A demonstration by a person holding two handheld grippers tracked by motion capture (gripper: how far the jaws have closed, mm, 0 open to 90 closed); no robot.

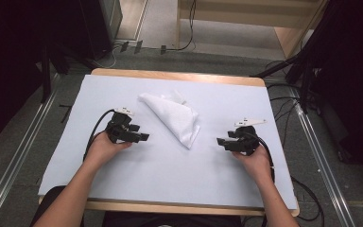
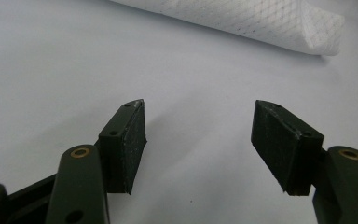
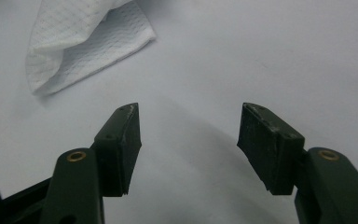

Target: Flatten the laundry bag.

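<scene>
White cloth [image 1: 174, 117] lies mid-table, a bit to the far side, folded into a soft, rough triangle w/ a rounded, rolled edge; its weave is a fine diamond/waffle grid, thin and matte. Table [image 1: 170, 175] is a smooth pale sheet over a light wood rim. Left gripper [image 1: 142, 137] sits near-left of the cloth, apart from it, jaws spread wide, nothing btwn them. Right gripper [image 1: 221, 142] is near-right of the cloth, also apart, jaws spread, empty. Pads [image 2: 135, 140] are flat black blocks, slightly scuffed; arms are glossy black w/ brass rivets.
</scene>
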